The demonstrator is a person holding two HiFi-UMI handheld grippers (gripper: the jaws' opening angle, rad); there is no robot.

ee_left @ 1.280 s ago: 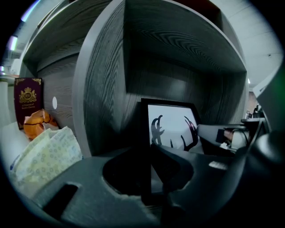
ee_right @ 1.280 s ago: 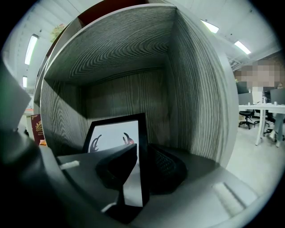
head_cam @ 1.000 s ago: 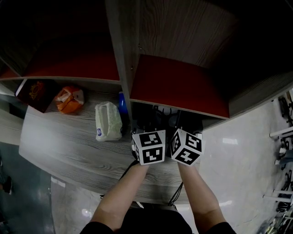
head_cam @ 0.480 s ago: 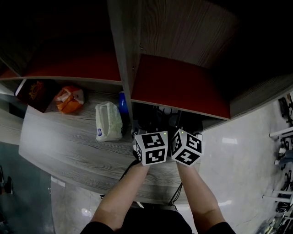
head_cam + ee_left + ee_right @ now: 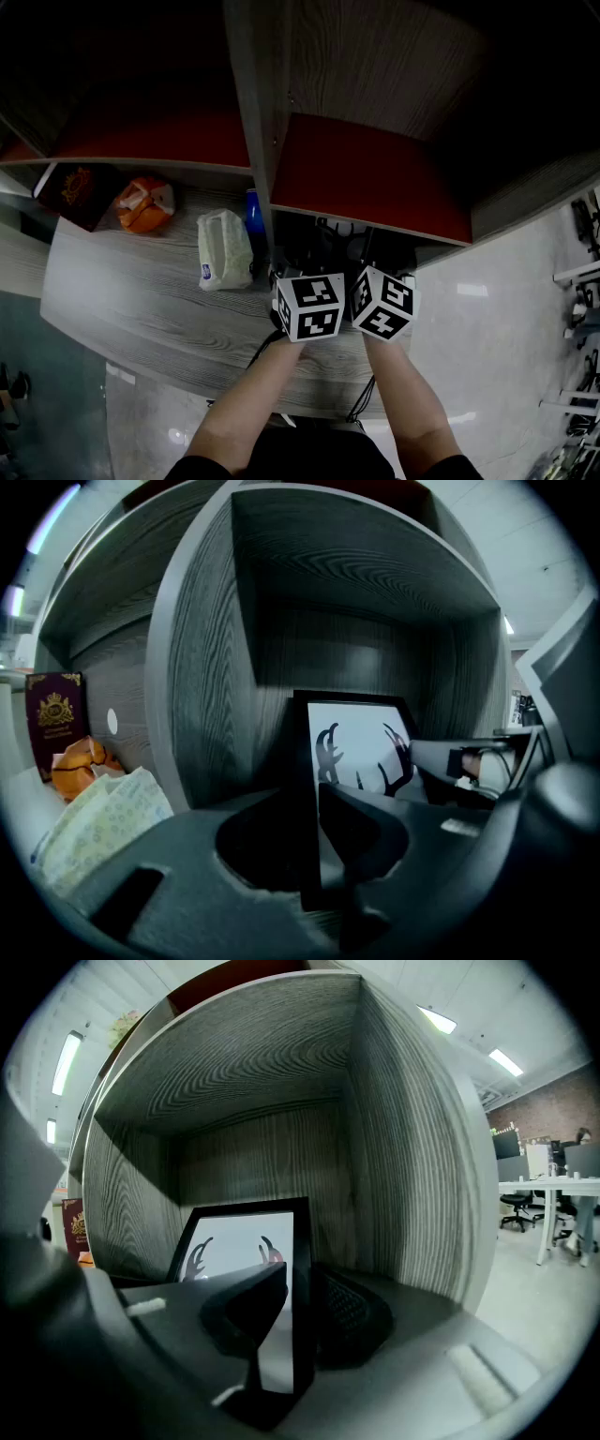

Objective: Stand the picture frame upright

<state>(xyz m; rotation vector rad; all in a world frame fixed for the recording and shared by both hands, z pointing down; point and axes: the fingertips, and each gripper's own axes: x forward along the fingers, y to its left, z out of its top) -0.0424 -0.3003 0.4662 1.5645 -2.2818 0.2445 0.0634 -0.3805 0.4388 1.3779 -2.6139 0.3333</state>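
Only the gripper views are showing the upright picture frame point(image 5: 361, 747): right gripper point(image 5: 302, 1281) is clamping it, left gripper point(image 5: 307, 808) jaws on it just easing wider.

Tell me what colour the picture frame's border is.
The picture frame border is black; the right gripper view shows it best.

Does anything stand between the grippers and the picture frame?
Nothing visible does. The picture frame has its left edge between the jaws of the left gripper, which have just been opening, and its right edge between those of the right gripper.
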